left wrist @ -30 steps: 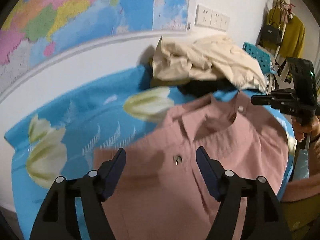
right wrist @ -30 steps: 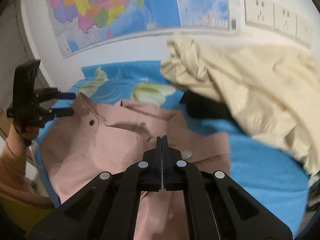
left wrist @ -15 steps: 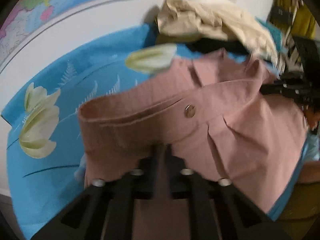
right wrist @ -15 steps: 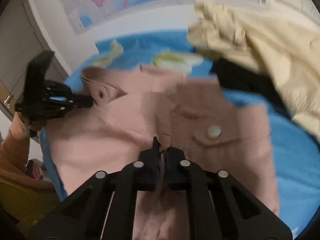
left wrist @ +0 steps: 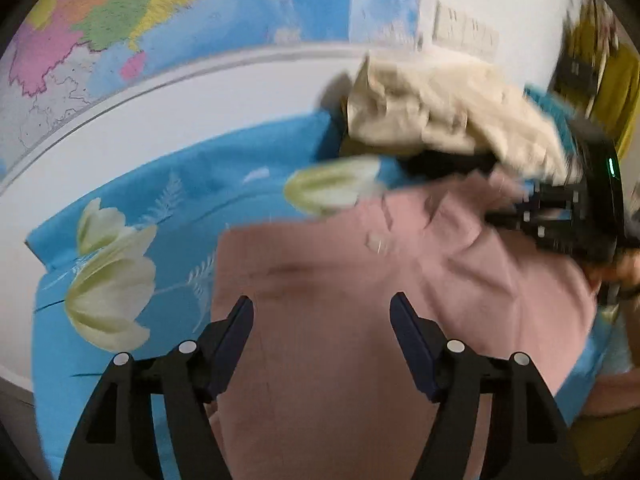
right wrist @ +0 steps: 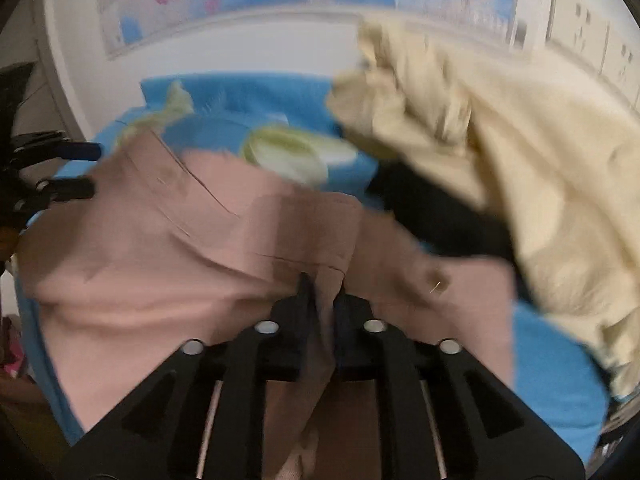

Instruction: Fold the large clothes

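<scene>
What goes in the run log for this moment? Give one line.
stage: folding pink shirt | left gripper: opening, empty | right gripper: opening, shirt fold between jaws

No legible txt; wall map (left wrist: pixel 160 20) lettering too blurred to read.

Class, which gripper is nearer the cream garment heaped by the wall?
Right. The right gripper sits beside the cream garment; the left gripper is farther, across the pink shirt.
</scene>
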### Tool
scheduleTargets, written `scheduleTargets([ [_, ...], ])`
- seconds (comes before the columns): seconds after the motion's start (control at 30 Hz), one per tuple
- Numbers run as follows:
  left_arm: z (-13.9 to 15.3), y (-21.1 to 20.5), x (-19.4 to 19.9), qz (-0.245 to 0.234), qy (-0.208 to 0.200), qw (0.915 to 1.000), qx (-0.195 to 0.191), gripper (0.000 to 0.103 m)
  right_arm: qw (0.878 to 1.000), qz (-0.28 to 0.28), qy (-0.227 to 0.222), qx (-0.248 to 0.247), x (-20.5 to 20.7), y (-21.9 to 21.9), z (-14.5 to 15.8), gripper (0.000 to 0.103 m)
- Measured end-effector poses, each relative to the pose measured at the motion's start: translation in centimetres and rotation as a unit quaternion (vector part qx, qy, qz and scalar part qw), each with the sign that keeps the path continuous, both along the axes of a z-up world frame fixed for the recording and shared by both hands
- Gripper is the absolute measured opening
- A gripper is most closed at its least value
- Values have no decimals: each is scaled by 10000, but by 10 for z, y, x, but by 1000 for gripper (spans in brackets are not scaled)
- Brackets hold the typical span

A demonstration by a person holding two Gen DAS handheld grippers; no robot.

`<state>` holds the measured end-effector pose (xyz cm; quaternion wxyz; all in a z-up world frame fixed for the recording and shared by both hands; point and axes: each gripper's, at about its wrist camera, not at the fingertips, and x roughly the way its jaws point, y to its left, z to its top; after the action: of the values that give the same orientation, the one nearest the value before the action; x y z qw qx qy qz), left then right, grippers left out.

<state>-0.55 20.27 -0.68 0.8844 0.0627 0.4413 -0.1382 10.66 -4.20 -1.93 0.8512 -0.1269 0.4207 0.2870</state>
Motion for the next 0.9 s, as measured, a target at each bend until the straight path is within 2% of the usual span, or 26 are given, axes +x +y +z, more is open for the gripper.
scheduleTargets([
  [0.1, -24, -6, -3, 115, 183, 9976, 655, 68, 9994, 141, 206, 257, 1, -6, 3, 47],
  [0.13, -31, -5, -2, 215, 228, 9961, 830, 68, 9990, 156, 108, 393, -4, -12, 12, 63],
  [0.17, -36, 0, -1, 331, 261, 9954, 866, 67, 9989, 139, 16, 444, -7, -17, 18, 74],
  [0.23, -39, 12, 0, 435, 329, 9964, 644, 65, 9984, 0, -232, 522, -17, -35, 33, 74],
  [0.33, -38, 23, 3, 643, 304, 9964, 451, 65, 9981, -339, -163, 491, -22, -65, 37, 74],
  [0.4, -37, 27, 6, 752, 304, 9959, 412, 65, 9985, -452, -39, 302, -20, -72, 26, 71],
  [0.43, -37, 27, 7, 761, 307, 9958, 412, 65, 9986, -496, 2, 192, -20, -74, 20, 65],
  [0.5, -36, 25, 8, 779, 304, 9955, 443, 66, 9984, -523, 219, 49, -12, -74, 3, 46],
  [0.53, -36, 24, 9, 783, 296, 9954, 464, 66, 9980, -551, 300, -20, -8, -73, -4, 22],
  [0.57, -35, 23, 9, 811, 276, 9951, 487, 66, 9979, -579, 290, -69, -7, -73, -6, 10],
  [0.7, -33, 27, 7, 898, 236, 9946, 454, 68, 9938, -996, 55, 484, 1, -99, 14, 1],
  [0.8, -36, 32, 8, 978, 196, 9943, 389, 74, 9873, -1251, 443, 878, 12, -114, 5, 2],
  [0.83, -37, 34, 9, 1003, 219, 9941, 340, 75, 9880, -1229, 566, 740, 14, -110, -4, 3],
  [0.9, -39, 39, 8, 1087, 281, 9935, 196, 75, 9900, -1193, 509, 547, 10, -103, -9, 4],
])
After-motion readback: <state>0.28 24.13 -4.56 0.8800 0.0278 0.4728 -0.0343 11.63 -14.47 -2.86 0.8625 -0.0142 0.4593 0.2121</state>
